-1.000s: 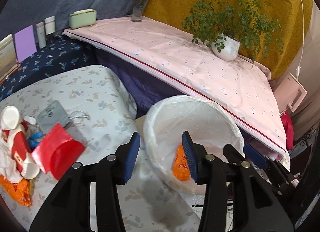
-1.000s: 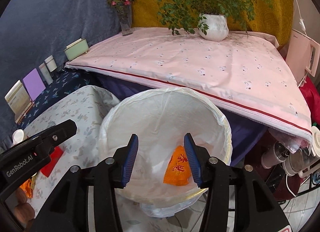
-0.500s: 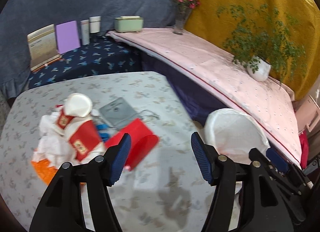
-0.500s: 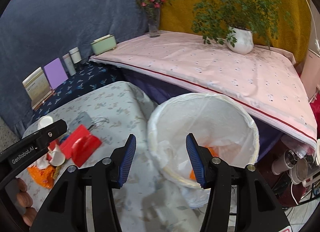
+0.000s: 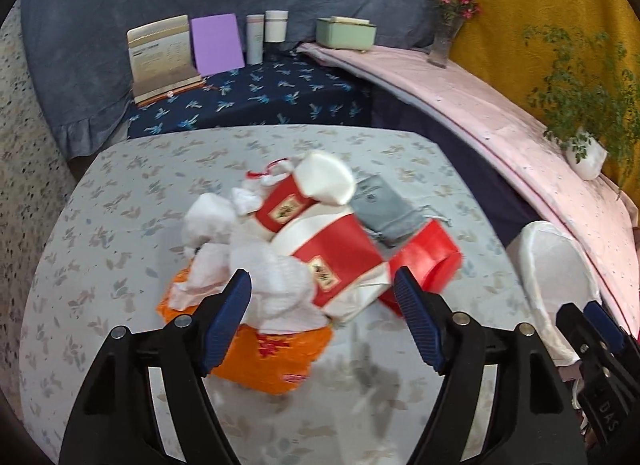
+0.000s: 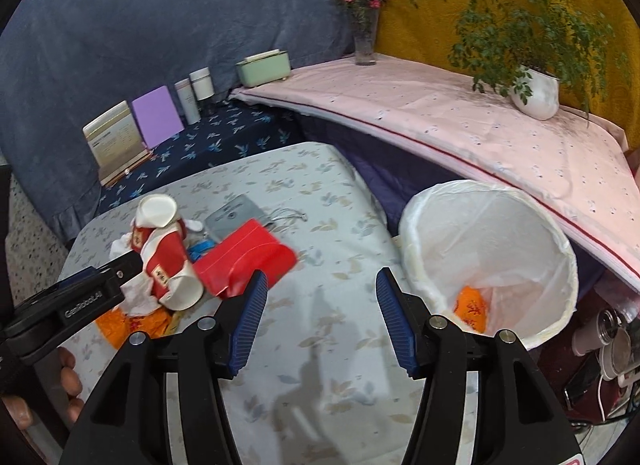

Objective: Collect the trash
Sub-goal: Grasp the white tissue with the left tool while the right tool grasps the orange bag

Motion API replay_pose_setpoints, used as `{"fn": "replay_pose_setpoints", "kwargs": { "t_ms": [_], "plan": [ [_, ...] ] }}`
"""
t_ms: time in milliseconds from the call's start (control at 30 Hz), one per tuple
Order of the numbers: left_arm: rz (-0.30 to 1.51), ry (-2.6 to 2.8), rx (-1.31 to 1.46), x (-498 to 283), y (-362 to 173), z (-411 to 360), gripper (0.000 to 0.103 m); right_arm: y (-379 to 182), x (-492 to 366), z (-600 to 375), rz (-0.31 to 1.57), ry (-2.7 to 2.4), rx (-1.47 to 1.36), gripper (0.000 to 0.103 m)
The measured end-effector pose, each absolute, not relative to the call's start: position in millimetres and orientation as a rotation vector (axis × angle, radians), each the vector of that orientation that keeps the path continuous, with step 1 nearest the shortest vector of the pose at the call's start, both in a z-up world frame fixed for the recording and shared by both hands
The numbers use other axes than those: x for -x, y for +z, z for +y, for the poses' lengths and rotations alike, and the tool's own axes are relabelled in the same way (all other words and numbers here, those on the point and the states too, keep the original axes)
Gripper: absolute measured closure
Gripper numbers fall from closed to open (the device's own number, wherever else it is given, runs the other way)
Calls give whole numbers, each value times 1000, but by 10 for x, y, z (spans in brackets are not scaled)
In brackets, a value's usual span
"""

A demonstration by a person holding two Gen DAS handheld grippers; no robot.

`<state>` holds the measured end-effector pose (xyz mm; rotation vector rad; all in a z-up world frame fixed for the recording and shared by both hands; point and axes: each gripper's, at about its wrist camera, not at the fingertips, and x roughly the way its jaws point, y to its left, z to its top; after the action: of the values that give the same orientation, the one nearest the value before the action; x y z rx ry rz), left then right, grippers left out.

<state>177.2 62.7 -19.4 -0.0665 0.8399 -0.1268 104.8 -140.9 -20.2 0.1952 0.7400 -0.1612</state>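
While both tongs are opening with nothing between them, the left tongs [image 5: 322, 319] hang over the trash pile [image 5: 288, 261] on the tabletop [image 5: 120, 225], likely to grab more for the bin [image 6: 488, 261].

Both the left hand-held gripper [image 5: 322, 319] and right hand-held gripper [image 6: 318, 315] are opening, empty.

Probably a home: cloth-covered tables [image 5: 120, 225], flower vase [image 6: 365, 41], potted plant [image 6: 536, 93], lined bin [image 6: 492, 249].
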Motion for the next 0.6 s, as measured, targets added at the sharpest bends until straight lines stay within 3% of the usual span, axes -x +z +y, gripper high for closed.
{"fn": "replay_pose_setpoints", "kwargs": {
  "t_ms": [300, 433, 600],
  "plan": [
    [907, -115, 80, -1988, -501, 874, 37, -374, -1182, -1004, 788, -110, -180, 48],
    [939, -139, 104, -2060, -585, 946, 54, -442, -1246, -893, 808, -97, -171, 48],
    [955, -184, 123, -2073, -616, 982, 91, -495, -1328, -787, 825, -85, -168, 48]
  ]
}}
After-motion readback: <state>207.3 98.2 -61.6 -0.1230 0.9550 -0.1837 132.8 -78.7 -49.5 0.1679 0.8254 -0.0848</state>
